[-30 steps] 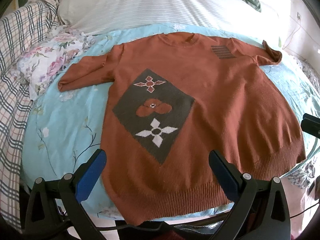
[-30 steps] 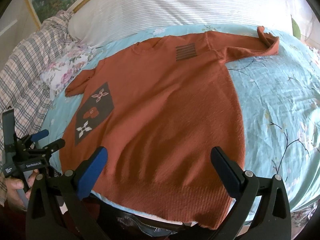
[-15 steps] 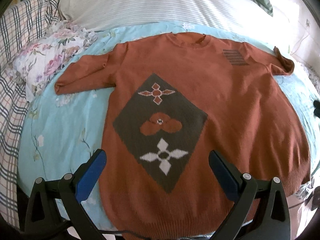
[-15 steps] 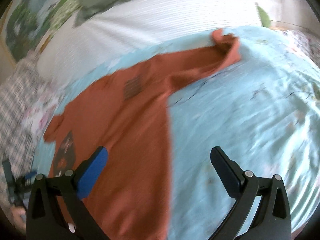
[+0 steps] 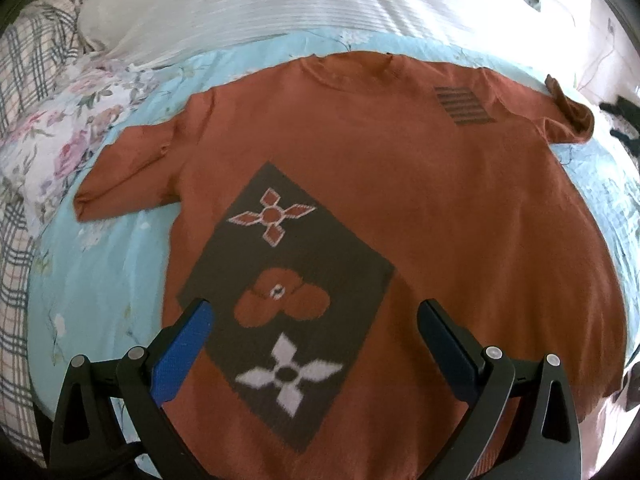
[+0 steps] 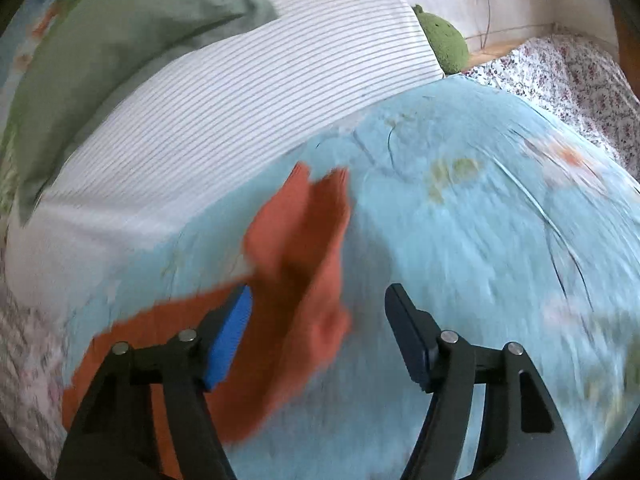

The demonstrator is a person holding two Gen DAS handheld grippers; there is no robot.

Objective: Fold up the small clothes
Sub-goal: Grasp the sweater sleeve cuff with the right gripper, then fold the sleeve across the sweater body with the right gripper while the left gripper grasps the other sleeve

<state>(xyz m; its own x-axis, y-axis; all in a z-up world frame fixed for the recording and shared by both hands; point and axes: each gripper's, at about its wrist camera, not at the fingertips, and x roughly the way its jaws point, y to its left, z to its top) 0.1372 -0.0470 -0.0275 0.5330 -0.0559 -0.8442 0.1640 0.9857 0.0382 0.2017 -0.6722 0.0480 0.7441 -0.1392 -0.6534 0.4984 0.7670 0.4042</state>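
Note:
A rust-orange sweater [image 5: 420, 184] lies flat, front up, on a light blue floral bedspread [image 5: 104, 288]. It has a dark diamond patch with flower motifs [image 5: 284, 304] and a striped patch [image 5: 464, 104]. My left gripper [image 5: 314, 320] is open above the lower front, over the diamond patch, and holds nothing. In the right wrist view the sweater's right sleeve [image 6: 300, 248] lies crumpled, its cuff end between the fingers of my right gripper [image 6: 320, 312], which is open with its jaws narrowed. The view is blurred.
A white striped pillow [image 5: 280, 4] [image 6: 224, 112] lies behind the sweater. A plaid blanket [image 5: 24, 72] and floral cloth [image 5: 60, 132] are on the left. A green pillow [image 6: 100, 52] and green plush toy [image 6: 444, 40] are at the back. Floral bedding [image 6: 580, 76] is at right.
My left gripper moved forward over the sweater's body. My right gripper swung right and forward to the right sleeve's cuff, and its jaws narrowed.

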